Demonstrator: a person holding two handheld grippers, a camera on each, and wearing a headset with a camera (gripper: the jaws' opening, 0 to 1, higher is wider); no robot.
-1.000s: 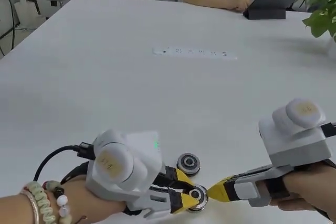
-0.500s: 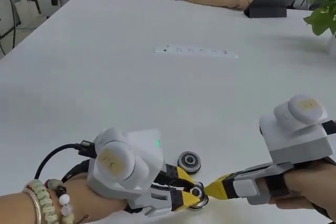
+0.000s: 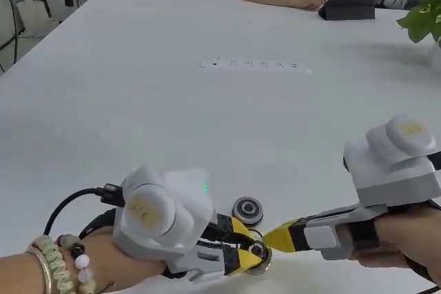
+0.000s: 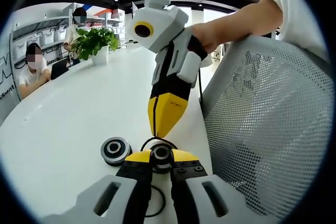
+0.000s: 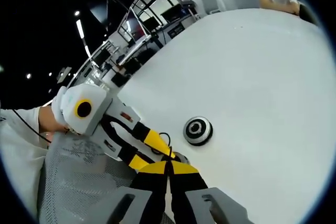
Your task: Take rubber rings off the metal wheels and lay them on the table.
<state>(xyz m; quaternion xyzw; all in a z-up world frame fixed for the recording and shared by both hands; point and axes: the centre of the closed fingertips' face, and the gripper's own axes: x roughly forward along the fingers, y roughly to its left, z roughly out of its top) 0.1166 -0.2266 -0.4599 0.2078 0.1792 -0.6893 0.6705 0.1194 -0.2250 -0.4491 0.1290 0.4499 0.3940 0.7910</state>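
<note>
The rubber ring arcs up off the metal wheel, which is clamped between the fingers of the left gripper. Just beyond them the right gripper, its fingers closed to a point, pinches the ring. A second wheel lies on the surface, just left of the left fingers.

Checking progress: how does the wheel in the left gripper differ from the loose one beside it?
The held wheel is clamped between the fingers of the left gripper; the loose wheel lies flat on the table, untouched. The loose wheel's rim is wrapped in black rubber; the held wheel's ring stands off as a thin loop at the shut tip of the right gripper. Both are small metal wheels.
</note>
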